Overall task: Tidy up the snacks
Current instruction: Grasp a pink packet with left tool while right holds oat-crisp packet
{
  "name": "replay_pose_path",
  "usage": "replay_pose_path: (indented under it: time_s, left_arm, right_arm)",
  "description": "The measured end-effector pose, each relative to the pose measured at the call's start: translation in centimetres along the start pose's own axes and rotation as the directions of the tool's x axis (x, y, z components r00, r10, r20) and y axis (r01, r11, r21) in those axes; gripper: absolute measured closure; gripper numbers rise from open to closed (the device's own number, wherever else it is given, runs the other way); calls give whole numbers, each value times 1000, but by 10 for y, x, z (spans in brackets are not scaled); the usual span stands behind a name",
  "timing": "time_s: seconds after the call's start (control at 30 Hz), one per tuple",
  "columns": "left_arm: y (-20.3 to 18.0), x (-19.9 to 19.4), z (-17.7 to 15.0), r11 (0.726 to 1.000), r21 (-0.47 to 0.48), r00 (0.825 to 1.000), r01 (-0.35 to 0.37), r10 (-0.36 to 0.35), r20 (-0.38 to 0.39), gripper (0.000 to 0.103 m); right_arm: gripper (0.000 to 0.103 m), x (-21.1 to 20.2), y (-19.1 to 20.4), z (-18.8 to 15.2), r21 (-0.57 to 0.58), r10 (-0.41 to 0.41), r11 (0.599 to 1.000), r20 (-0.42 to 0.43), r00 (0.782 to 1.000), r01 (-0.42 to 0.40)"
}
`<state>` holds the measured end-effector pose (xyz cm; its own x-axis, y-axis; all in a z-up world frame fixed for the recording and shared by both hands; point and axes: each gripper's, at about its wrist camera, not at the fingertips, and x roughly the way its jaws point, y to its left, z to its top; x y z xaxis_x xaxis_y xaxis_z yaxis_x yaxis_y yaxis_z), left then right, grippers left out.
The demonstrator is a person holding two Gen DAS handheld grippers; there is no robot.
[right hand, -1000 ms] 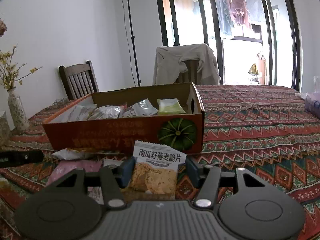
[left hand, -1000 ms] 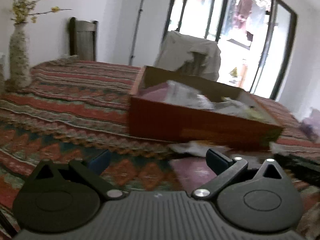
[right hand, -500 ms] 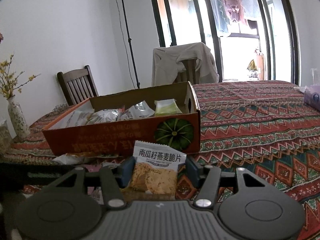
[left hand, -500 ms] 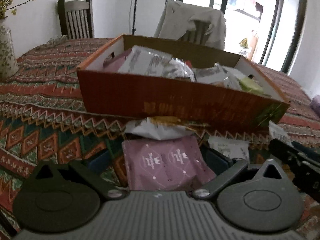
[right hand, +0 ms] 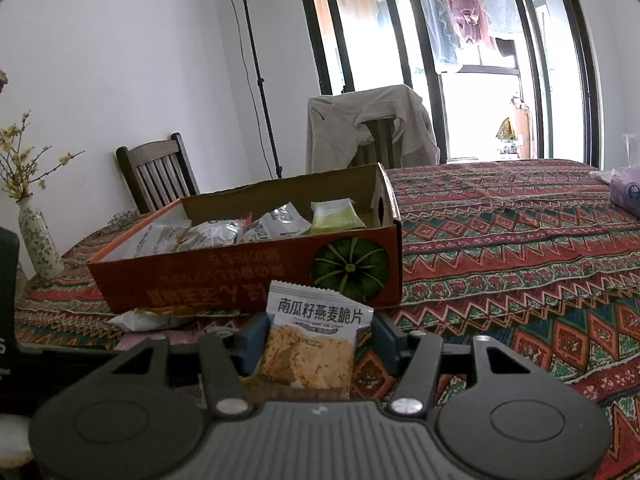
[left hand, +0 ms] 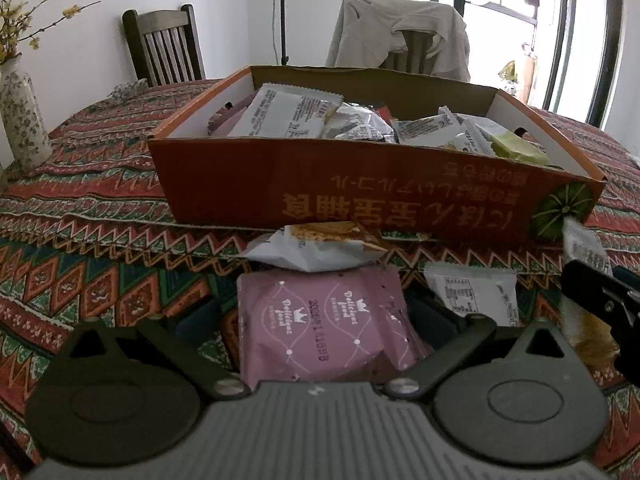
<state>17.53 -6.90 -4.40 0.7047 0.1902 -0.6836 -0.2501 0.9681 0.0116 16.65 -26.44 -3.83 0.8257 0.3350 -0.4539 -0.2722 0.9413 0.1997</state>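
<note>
An orange cardboard box (left hand: 360, 184) with a pumpkin picture holds several snack packets; it also shows in the right wrist view (right hand: 248, 276). My left gripper (left hand: 316, 320) is open, its fingers on either side of a purple snack packet (left hand: 324, 324) lying on the tablecloth. A white-and-orange packet (left hand: 320, 248) and a small white packet (left hand: 476, 292) lie beside it. My right gripper (right hand: 316, 336) is shut on a pumpkin-seed oat crisp packet (right hand: 316, 336), held upright just in front of the box.
A flowered vase (left hand: 20, 120) with yellow twigs stands at the far left. Two chairs (left hand: 164, 48) stand behind the table, one draped with a jacket (left hand: 400, 36). A purple tissue pack (right hand: 624, 192) lies at the far right. The right gripper shows at the left wrist view's right edge (left hand: 600, 300).
My left gripper has swung right and come down over the purple packet, which now sits between its open fingers. My right gripper has risen slightly with its packet.
</note>
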Motion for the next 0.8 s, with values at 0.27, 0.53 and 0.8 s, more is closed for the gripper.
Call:
replay_pose_path:
  time_s: [0.27, 0.53, 0.8]
  left_arm:
    - [2, -2, -2, 1000, 11, 1000, 11, -11, -3, 1]
    - [10, -15, -9, 997, 41, 998, 59, -60, 27, 28]
    - [28, -38, -20, 995, 41, 991, 95, -98, 95, 34]
  right_arm:
    - [48, -1, 2, 0, -8, 3, 1000, 5, 1000, -3]
    - [48, -1, 1, 0, 0, -1, 1000, 2, 1000, 1]
    - [48, 0, 0, 0, 2, -1, 1000, 3, 1000, 1]
